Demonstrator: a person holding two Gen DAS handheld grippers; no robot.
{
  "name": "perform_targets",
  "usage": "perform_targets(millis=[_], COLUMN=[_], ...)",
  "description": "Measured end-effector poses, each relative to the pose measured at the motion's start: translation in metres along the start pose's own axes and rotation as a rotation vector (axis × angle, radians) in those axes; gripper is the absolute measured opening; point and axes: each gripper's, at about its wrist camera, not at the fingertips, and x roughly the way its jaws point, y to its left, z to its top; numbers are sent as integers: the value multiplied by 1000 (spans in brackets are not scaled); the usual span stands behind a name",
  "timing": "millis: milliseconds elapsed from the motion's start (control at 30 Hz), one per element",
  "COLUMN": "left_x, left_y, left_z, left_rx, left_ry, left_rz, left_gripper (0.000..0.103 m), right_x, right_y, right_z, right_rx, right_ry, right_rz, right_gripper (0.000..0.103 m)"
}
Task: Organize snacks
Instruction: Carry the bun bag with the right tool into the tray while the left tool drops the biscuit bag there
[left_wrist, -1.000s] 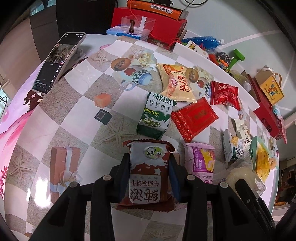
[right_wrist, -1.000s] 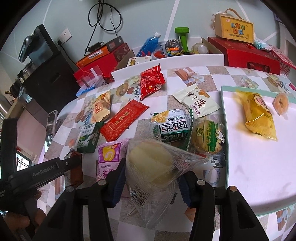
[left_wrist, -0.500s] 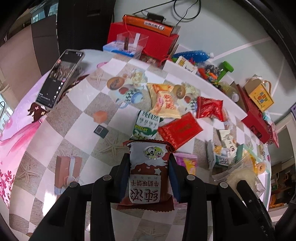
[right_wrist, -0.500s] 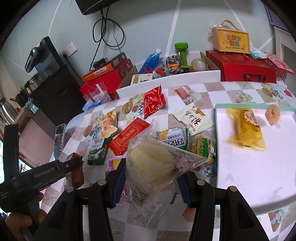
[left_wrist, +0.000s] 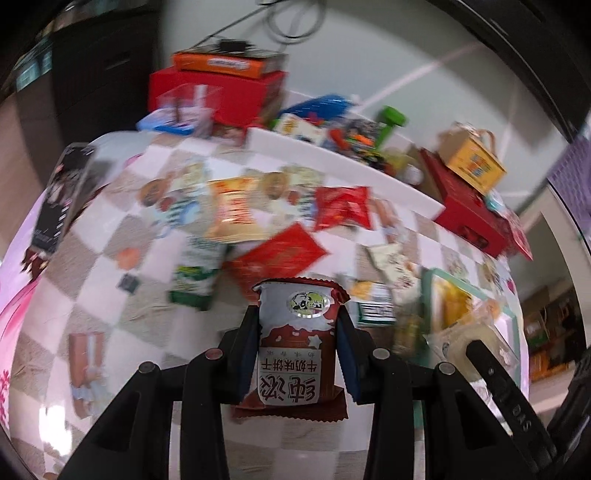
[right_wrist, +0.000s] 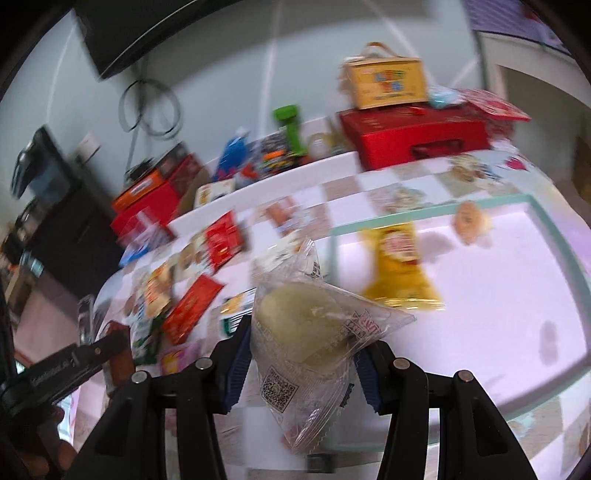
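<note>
We see the left hand-held gripper (left_wrist: 298, 354) pinching a brown-and-white biscuit packet (left_wrist: 295, 343), the right hand-held gripper (right_wrist: 301, 363) pinching a clear plastic bun bag (right_wrist: 314, 332), both above the checkered tabletop (left_wrist: 147, 236). White green-rimmed tray (right_wrist: 498, 314) holds a yellow snack pouch (right_wrist: 397, 266) and round pastry (right_wrist: 468, 219).

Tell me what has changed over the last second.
Both tools lifted their packets off the checkered table and swung toward the white green-rimmed tray. The left tool stays clamped on the brown-and-white biscuit packet, the right tool on the clear plastic-wrapped pale bun. Nothing released.
</note>
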Motion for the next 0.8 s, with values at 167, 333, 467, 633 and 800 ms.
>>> perform_targets(millis=[167,333,467,633,800], left_x=[6,17,29,48,66], left_y=[-51,-110,-155,-200,-219], left_z=[-7,-25,-43,-70,-86], left_rx=[113,256,367,478,524], left_ry=[7,37,79,128,171], left_rz=[-70,-141,-192,-221,-217], left_gripper=[41,41,41,41,41], right_x=[-16,-34,-46,-52,-40], right_y=[-45,-102,-139,-178,-193], right_z=[11,16,15,11,4], right_rx=[88,212,287,357,390], right_ry=[-49,-88,-110,-109,-68], right_rz=[-97,-215,-306,-381,-383], right_gripper=[54,54,54,54,55])
